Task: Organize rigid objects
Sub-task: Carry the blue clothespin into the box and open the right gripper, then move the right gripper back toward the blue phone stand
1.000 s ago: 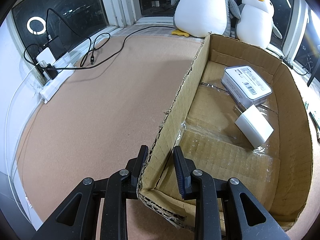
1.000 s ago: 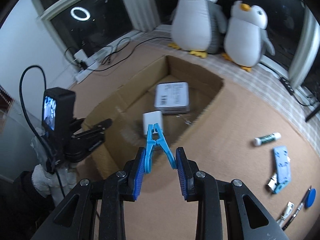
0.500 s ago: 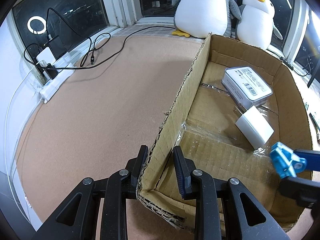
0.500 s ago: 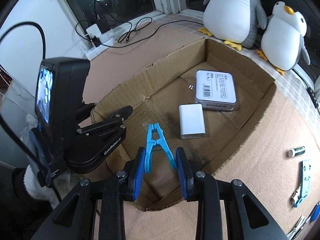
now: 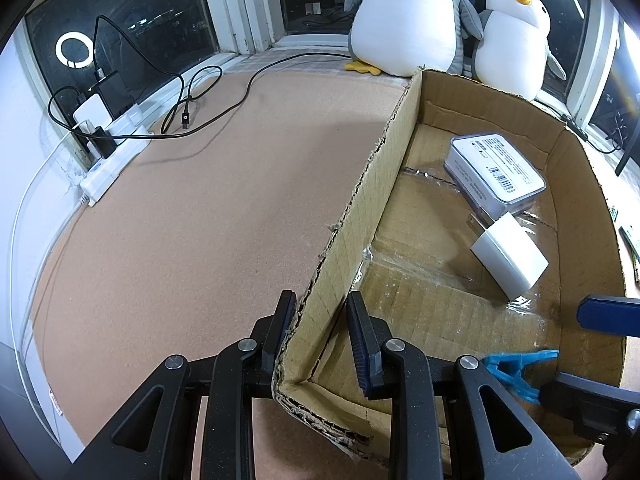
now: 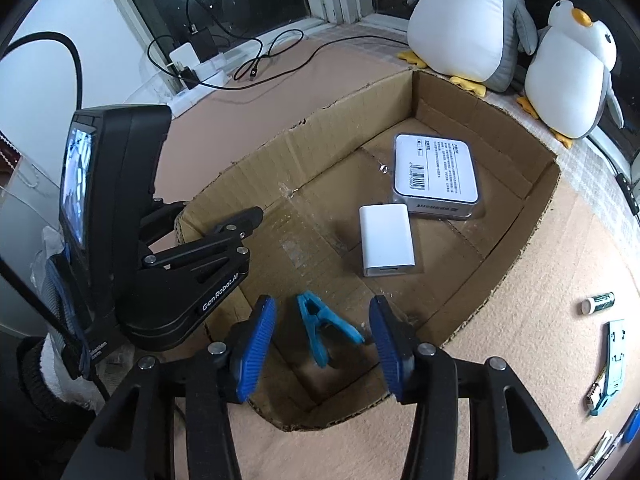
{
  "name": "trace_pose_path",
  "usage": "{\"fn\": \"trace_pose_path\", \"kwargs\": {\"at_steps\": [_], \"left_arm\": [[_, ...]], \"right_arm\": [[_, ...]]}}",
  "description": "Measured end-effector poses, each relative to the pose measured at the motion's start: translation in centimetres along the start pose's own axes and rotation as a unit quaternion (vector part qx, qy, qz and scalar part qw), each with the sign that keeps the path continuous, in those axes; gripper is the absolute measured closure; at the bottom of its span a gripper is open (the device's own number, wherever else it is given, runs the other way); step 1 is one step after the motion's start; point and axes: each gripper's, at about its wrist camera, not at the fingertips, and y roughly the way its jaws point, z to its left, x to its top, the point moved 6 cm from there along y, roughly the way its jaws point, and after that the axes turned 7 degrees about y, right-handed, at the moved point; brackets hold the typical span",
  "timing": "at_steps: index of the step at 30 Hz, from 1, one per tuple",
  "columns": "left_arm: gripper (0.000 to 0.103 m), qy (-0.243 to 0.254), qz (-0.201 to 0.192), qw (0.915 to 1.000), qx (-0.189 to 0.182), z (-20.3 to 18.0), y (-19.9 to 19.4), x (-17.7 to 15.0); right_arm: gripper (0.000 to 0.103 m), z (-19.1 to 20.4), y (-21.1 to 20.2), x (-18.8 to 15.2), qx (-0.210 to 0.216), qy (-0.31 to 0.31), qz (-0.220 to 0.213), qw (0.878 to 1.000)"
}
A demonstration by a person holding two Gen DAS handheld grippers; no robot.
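Right gripper (image 6: pixel 322 330): my jaws have just been opening; the blue clip (image 6: pixel 320 326) lies between them on the box floor, pads clear of it.
Left gripper (image 5: pixel 320 330): I have it clamped narrow on the box (image 5: pixel 360 200) wall near a corner.
Ahead of right jaws: white charger (image 6: pixel 386 240), then grey case (image 6: pixel 434 174), both in the box.
Right of right jaws: battery (image 6: pixel 598 303) and small tools, outside on the mat (image 6: pixel 540 280).
Beyond box: two penguins (image 6: pixel 468 16).

Both fisheye cameras are looking steeply down along their own fingers from close range. The left wrist view is sitting at the cardboard box (image 5: pixel 362 200) corner, facing along one wall; the right wrist view is hanging over the near rim. Both are sharing the box interior and the plush penguins (image 6: pixel 468 20) beyond.
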Motion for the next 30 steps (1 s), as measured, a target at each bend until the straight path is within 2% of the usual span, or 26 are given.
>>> {"fn": "trace_pose_path", "kwargs": {"at_steps": [7,13,18,23,30], "left_arm": [[0.075,0.0,0.0,1.0,0.0,0.0,0.0,0.0],[0.075,0.0,0.0,1.0,0.0,0.0,0.0,0.0],[0.075,0.0,0.0,1.0,0.0,0.0,0.0,0.0],[0.075,0.002,-0.001,1.0,0.001,0.1,0.0,0.1],[0.075,0.005,-0.001,1.0,0.003,0.2,0.1,0.1]], "right_arm": [[0.058,-0.7,-1.6,-0.1,0.01,0.015,-0.014,1.0],[0.057,-2.7,-4.3,-0.5,0.013,0.04,-0.037,0.998],[0.054,-7.7,-7.2,-1.1,0.001,0.092,-0.066,0.994],[0.051,-13.9,-9.2,-2.1,0.004,0.162,-0.073,0.984],[0.05,-21.4,-10.2,-3.7,-0.062,0.197,-0.075,0.976]]}}
